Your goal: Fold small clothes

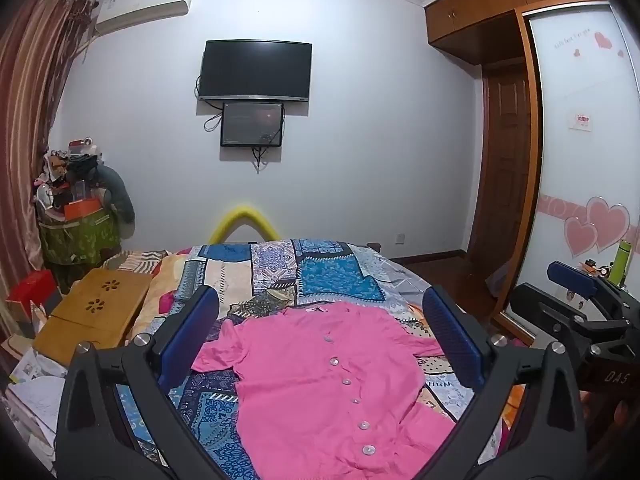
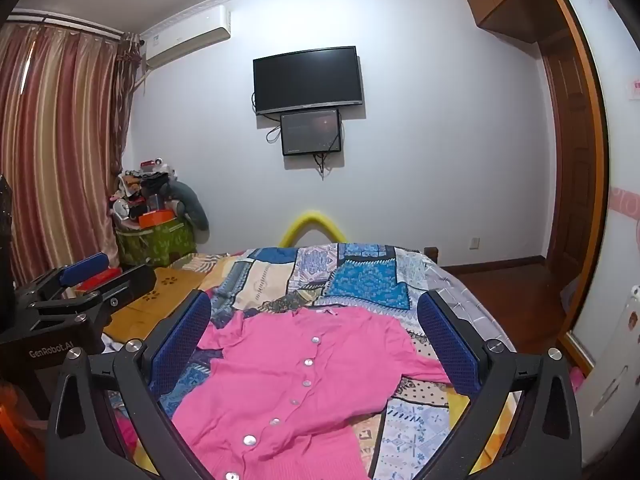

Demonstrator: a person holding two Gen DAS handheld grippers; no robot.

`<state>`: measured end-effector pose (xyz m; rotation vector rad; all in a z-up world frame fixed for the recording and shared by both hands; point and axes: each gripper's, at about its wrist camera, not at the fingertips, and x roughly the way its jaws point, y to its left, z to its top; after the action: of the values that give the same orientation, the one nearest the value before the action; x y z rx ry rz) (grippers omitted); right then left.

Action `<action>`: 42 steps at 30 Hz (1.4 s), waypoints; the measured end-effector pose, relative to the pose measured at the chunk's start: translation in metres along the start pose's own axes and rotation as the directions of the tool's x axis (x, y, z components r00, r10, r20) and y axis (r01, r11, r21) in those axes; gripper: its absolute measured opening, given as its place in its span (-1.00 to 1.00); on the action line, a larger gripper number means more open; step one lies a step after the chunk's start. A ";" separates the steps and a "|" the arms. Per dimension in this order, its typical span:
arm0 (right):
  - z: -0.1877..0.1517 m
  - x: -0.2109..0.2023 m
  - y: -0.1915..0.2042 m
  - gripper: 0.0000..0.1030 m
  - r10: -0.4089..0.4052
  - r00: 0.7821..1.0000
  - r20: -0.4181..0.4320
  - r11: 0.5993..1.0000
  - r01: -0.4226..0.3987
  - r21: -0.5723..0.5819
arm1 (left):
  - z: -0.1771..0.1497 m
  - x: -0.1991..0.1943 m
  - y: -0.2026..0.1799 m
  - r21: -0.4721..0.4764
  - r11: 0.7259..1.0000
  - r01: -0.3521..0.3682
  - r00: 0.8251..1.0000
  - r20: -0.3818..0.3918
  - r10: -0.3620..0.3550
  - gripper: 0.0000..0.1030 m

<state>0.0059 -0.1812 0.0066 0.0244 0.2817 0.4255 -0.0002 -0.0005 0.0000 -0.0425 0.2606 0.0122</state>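
Both grippers (image 1: 320, 332) (image 2: 314, 334) spread wide above one pink cardigan (image 1: 332, 376), six buttons.

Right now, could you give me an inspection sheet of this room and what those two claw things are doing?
Surface: bed with patchwork bedspread.
Job's things: pink buttoned cardigan lying face up, sleeves spread, not yet folded.
Clutter: wooden lap table beside the bed; green bag heaped with odds and ends in the corner.
Grippers: left gripper and right gripper open above the cardigan, holding nothing.
Cables: loose wires under the wall-mounted black television.
Surroundings: striped curtains, wooden wardrobe.
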 end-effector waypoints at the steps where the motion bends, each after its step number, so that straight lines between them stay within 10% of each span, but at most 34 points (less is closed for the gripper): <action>1: 0.000 0.000 0.000 0.99 0.000 1.000 0.000 1.000 0.000 0.000 | 0.000 0.000 0.000 -0.004 1.000 0.002 1.000 -0.003 -0.002 0.99; 42: -0.011 0.009 0.006 0.99 0.003 1.000 -0.020 1.000 -0.003 -0.002 | -0.002 0.004 0.007 -0.034 0.999 -0.010 1.000 -0.013 0.010 0.99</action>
<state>0.0081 -0.1723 -0.0058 0.0188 0.3014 0.4293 0.0030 0.0063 -0.0027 -0.0753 0.2730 0.0264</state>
